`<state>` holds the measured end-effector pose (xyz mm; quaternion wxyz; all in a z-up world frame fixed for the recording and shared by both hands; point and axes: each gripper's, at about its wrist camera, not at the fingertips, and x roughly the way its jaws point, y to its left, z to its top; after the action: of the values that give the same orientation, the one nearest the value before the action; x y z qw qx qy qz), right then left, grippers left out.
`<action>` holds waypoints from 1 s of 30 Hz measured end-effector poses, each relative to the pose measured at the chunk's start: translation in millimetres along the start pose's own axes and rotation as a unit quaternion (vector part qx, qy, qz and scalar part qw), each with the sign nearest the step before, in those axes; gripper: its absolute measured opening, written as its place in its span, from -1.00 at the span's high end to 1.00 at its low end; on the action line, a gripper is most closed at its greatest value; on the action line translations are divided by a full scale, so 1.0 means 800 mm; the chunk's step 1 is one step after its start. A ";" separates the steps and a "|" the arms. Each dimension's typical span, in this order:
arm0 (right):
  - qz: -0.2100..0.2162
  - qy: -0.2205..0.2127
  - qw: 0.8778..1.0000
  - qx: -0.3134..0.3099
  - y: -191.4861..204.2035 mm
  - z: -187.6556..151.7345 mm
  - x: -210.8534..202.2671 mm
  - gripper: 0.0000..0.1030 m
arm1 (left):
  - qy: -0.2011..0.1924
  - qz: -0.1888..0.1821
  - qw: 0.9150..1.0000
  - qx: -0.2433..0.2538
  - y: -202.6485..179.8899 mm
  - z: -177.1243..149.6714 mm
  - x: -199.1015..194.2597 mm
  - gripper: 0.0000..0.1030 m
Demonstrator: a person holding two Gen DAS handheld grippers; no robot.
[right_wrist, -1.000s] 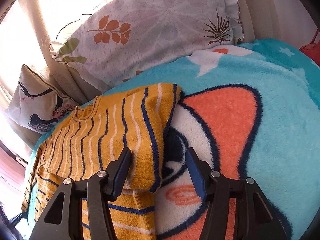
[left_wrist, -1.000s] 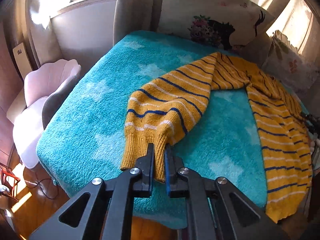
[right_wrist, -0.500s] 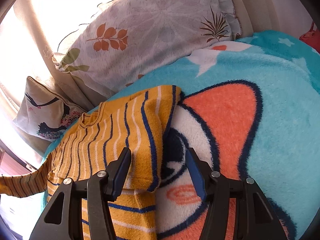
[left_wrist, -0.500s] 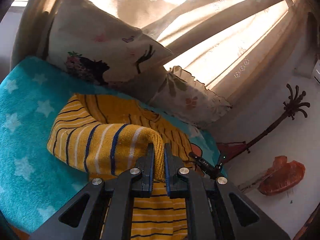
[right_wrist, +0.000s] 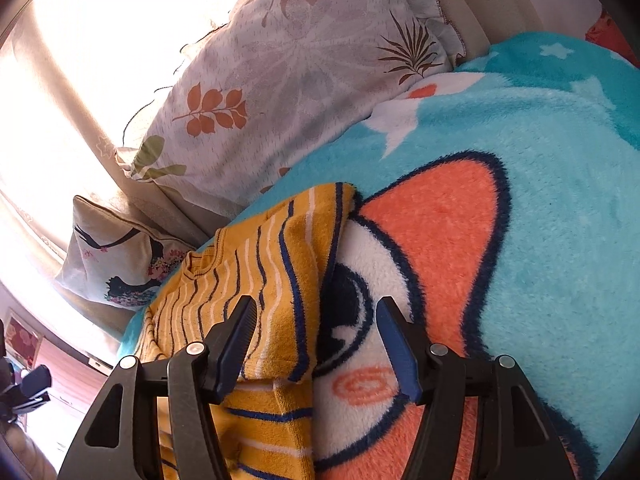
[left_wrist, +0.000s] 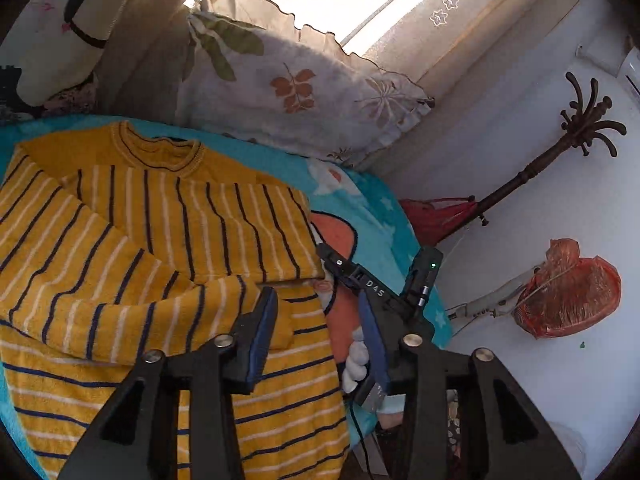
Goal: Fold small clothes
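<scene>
A small yellow sweater (left_wrist: 160, 240) with navy and white stripes lies on the turquoise blanket (left_wrist: 380, 216), both sleeves folded across its body. My left gripper (left_wrist: 320, 320) is open, hovering over the cuff of the left sleeve (left_wrist: 224, 312) that lies across the chest. My right gripper (right_wrist: 316, 332) is open and empty, low over the sweater's right folded edge (right_wrist: 304, 264) and the blanket's orange cartoon print (right_wrist: 440, 240). It also shows in the left wrist view (left_wrist: 360, 276) beside the sweater.
A leaf-print pillow (left_wrist: 288, 84) and a bird-print pillow (left_wrist: 52, 32) lean against the curtain behind the sweater. A dark coat stand (left_wrist: 560, 152), a red bag (left_wrist: 572, 292) and a white wall lie past the bed's right edge.
My left gripper carried the left sleeve across the sweater's body, laid it down and opened, letting the cuff go. My right gripper stayed open and barely moved.
</scene>
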<state>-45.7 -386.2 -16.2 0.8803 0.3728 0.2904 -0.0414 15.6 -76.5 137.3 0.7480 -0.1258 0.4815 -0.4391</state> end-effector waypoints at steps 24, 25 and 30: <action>0.059 0.083 0.989 -0.107 0.096 -0.032 -0.023 -0.30 | -0.189 0.113 0.975 -0.027 0.099 -0.176 -0.240 -0.46; 0.056 0.110 0.986 -0.116 0.103 -0.036 -0.009 -0.29 | -0.195 0.115 0.974 -0.027 0.100 -0.182 -0.244 -0.47; 0.023 0.170 0.971 -0.167 0.130 -0.063 0.026 0.82 | -0.195 0.115 0.973 -0.049 0.124 -0.196 -0.250 -0.47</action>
<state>-22.6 -274.5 10.3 0.8684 0.2288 0.4303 0.0922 -91.8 173.8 120.1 0.8659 -0.1894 0.3582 -0.2934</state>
